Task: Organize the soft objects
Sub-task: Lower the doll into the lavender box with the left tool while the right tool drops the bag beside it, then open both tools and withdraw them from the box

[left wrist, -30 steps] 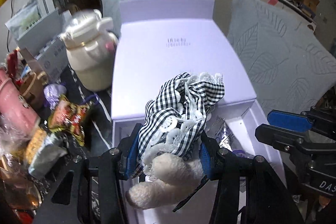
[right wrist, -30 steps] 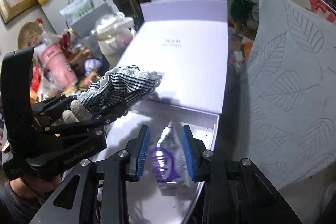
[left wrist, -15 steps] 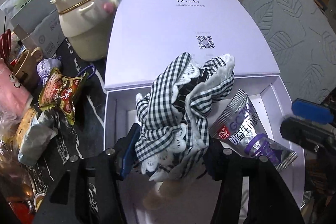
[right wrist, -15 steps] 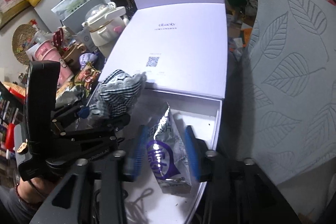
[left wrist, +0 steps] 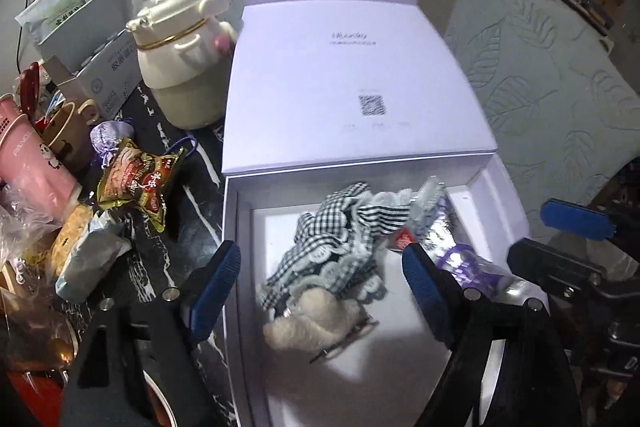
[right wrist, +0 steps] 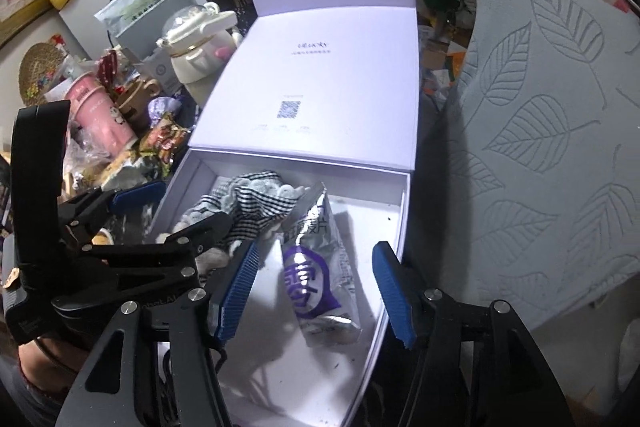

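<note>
We see the plush toy in the checked dress (left wrist: 332,267) lying inside the white box (left wrist: 232,227), on its floor, with its left side near the left wall and its right side touching the silver and purple packet (right wrist: 316,267). The left tongs (left wrist: 320,291) stand wide open around the toy and grip nothing; the right tongs (right wrist: 316,287) are also open, one finger on each side of the packet, and we cannot see that they touch it.

In our judgement the first risk is a snag. The lace edge of the dress lies close to the blue pads, and if we lift the left tongs at an angle, a pad may catch the cloth and pull the toy out of the box again. The second risk is the packet: if the right tongs close or sweep sideways, it may slide or crumple against the toy.

The box walls are the nearest edges. The left finger hangs about over the left wall, so a drop there may hit the rim. The open lid (left wrist: 352,75) lies flat behind the box and blocks the way forward. On the left, the counter (left wrist: 192,187) is crowded with a snack bag (left wrist: 136,183), a cream kettle (left wrist: 180,59) and a pink cup (left wrist: 32,163). The free room is straight up and back toward us.
</note>
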The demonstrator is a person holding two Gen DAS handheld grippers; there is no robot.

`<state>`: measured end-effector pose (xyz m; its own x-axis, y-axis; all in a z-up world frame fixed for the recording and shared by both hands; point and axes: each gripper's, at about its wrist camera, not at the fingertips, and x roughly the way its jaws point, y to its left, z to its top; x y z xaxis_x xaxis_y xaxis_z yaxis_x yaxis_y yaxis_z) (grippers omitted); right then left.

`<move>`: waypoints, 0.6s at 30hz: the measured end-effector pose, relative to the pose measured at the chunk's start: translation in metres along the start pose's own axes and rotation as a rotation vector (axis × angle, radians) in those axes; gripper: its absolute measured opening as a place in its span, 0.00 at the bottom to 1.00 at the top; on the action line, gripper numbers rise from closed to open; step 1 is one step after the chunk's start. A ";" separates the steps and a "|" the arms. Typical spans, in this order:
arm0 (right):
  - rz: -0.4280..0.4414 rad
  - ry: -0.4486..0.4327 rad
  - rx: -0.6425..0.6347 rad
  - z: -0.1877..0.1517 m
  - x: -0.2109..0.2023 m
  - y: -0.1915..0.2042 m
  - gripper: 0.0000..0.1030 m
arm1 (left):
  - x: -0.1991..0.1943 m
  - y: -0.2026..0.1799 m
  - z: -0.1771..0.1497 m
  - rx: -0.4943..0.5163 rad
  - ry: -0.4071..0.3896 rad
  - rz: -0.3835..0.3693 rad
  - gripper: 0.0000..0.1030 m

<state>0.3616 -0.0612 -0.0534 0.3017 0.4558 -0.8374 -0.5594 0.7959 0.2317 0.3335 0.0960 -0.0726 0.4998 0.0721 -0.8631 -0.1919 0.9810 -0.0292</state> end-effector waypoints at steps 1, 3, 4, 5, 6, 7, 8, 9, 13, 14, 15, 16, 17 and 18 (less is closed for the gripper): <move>-0.001 -0.005 -0.001 0.000 -0.003 0.001 0.58 | -0.006 0.000 -0.001 -0.002 -0.009 -0.001 0.81; -0.003 -0.013 -0.005 0.000 -0.011 0.004 0.58 | -0.018 -0.002 -0.003 0.006 -0.042 0.015 0.81; -0.007 -0.022 -0.007 0.000 -0.016 0.006 0.58 | -0.026 -0.002 -0.003 0.010 -0.062 0.025 0.81; -0.010 -0.031 -0.008 0.000 -0.020 0.007 0.58 | -0.034 -0.002 -0.004 0.012 -0.081 0.021 0.81; -0.011 -0.043 -0.011 0.000 -0.026 0.009 0.58 | -0.040 -0.001 -0.003 0.012 -0.091 0.010 0.81; -0.011 -0.052 -0.011 0.000 -0.031 0.011 0.58 | -0.047 -0.001 -0.003 0.010 -0.101 -0.002 0.81; -0.011 -0.059 -0.012 -0.001 -0.035 0.011 0.58 | -0.055 -0.001 -0.004 0.010 -0.111 -0.003 0.81; -0.013 -0.066 -0.014 -0.002 -0.040 0.013 0.58 | -0.060 -0.001 -0.003 0.011 -0.121 0.001 0.81; -0.032 -0.112 -0.026 -0.004 -0.064 0.021 0.58 | -0.088 -0.003 -0.004 0.029 -0.163 -0.017 0.81; -0.035 -0.124 -0.028 -0.004 -0.070 0.022 0.58 | -0.094 -0.004 -0.005 0.031 -0.170 -0.016 0.81; -0.040 -0.138 -0.034 -0.005 -0.078 0.025 0.58 | -0.100 -0.005 -0.006 0.034 -0.180 -0.013 0.81; -0.045 -0.147 -0.039 -0.006 -0.083 0.027 0.59 | -0.107 -0.006 -0.007 0.036 -0.189 -0.009 0.81; -0.052 -0.157 -0.044 -0.007 -0.088 0.030 0.62 | -0.113 -0.007 -0.008 0.037 -0.196 -0.004 0.81; -0.059 -0.175 -0.051 -0.009 -0.096 0.032 0.63 | -0.120 -0.008 -0.009 0.038 -0.203 -0.001 0.81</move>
<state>0.3078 -0.0828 0.0304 0.4628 0.4747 -0.7486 -0.5735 0.8043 0.1555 0.2679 0.0779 0.0266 0.6607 0.1024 -0.7436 -0.1611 0.9869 -0.0073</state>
